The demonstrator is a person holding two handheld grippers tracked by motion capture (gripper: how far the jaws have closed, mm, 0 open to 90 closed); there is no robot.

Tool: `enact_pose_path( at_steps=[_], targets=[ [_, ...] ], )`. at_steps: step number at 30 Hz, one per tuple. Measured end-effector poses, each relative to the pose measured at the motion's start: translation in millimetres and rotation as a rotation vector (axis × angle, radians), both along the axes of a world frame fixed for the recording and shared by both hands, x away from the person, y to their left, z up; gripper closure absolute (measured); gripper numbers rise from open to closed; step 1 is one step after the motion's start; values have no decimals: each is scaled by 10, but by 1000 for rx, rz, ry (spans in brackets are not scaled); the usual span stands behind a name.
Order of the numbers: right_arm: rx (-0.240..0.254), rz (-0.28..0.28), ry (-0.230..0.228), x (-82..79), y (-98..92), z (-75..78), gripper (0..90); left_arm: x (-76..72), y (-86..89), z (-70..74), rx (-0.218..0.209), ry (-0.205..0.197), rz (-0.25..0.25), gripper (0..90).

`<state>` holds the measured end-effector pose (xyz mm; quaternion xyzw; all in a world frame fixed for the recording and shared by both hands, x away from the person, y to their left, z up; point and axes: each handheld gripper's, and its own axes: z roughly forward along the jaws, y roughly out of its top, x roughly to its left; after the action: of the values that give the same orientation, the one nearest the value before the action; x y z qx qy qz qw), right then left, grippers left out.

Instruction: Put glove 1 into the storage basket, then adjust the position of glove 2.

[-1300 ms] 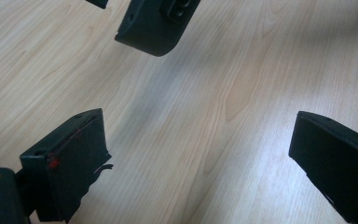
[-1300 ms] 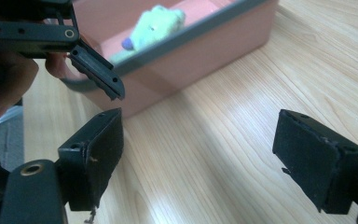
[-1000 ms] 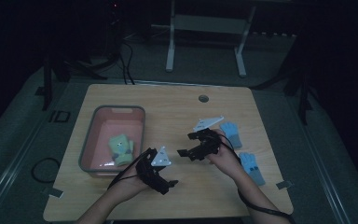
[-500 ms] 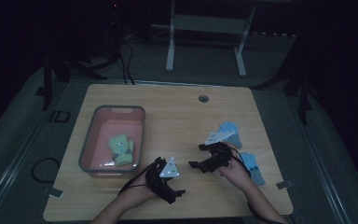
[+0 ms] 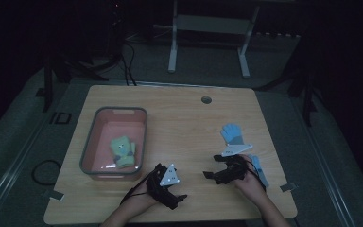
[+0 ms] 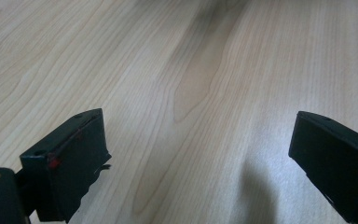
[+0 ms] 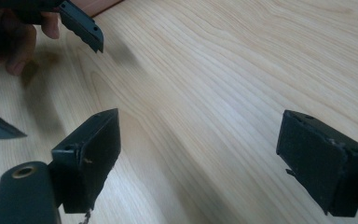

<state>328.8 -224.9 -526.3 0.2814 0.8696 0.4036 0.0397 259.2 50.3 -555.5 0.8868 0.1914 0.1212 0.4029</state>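
Wooden table [image 5: 179,118] bare under both grippers; left gripper [image 6: 198,158] spread, empty; right gripper [image 7: 200,158] spread, empty; blue glove [image 5: 231,134] just beyond right gripper; green glove [image 5: 122,150] in pink bin [image 5: 89,151].

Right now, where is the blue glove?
In the high view, the blue glove lies flat on the table's right half, just beyond the right gripper.

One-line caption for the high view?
Two open grippers, left and right, rest between bin and blue glove.

The counter [image 6: 205,70] is smooth, pale wood with wavy grain lines. The left claw [image 6: 200,154] looks like matt black plastic.
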Motion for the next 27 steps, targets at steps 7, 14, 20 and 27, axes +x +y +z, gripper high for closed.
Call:
enact_pose_path(
  at_steps=[7, 14, 20, 27],
  targets=[
    [43, -50, 24, -30, -135, 33, 130, -31, 31, -11, -14, -1, 13, 46],
    [10, -112, -50, -46, -348, 136, 207, -94, 80, 23, -60, 6, 49, 46],
    [-36, -192, -102, 46, -543, 232, 281, -102, 103, -8, -59, 17, 60, 46],
    [-62, -286, -117, 196, -719, 299, 411, -107, 79, -55, -39, 23, 44, 45]
  ],
)
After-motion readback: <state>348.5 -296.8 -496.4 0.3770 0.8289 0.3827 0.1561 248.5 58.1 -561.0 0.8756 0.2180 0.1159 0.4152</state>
